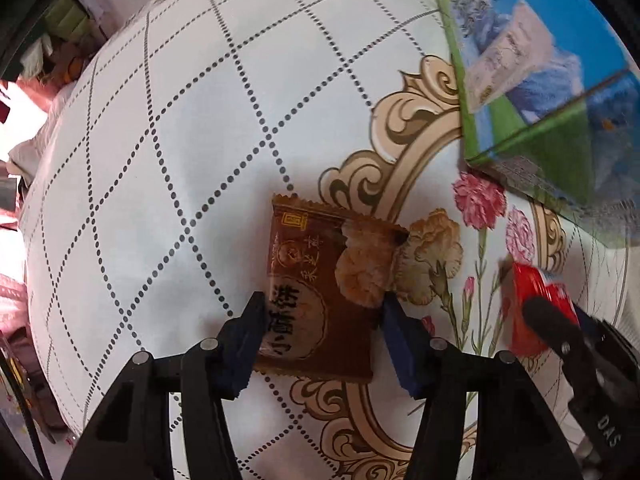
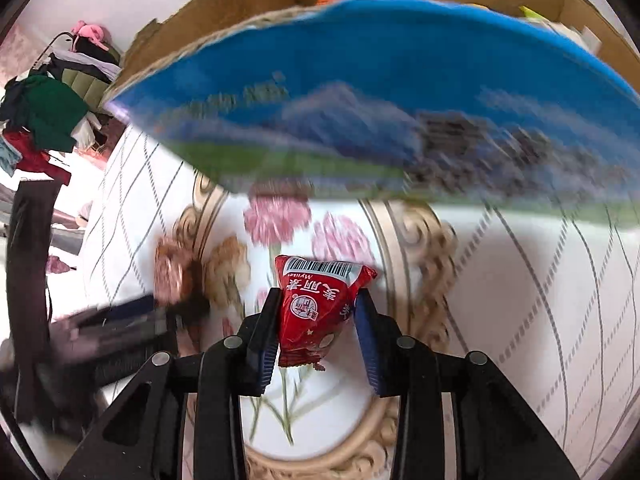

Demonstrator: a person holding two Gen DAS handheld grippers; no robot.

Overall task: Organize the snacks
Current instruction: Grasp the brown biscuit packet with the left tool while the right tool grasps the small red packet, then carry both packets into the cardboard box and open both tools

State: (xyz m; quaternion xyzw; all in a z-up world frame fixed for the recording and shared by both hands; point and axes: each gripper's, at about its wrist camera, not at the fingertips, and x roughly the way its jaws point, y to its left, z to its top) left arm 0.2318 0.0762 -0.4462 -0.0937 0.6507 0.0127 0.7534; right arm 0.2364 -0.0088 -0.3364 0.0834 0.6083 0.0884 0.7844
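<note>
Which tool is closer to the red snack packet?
Right. The right tool is shut on the red snack packet; the left tool stands apart from it, its pads against a brown snack packet.

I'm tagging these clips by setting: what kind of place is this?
Most likely a lived-in home room: a table under a floral patterned tablecloth, a heap of clothes piled behind it, and a reused cardboard box holding snacks.
</note>
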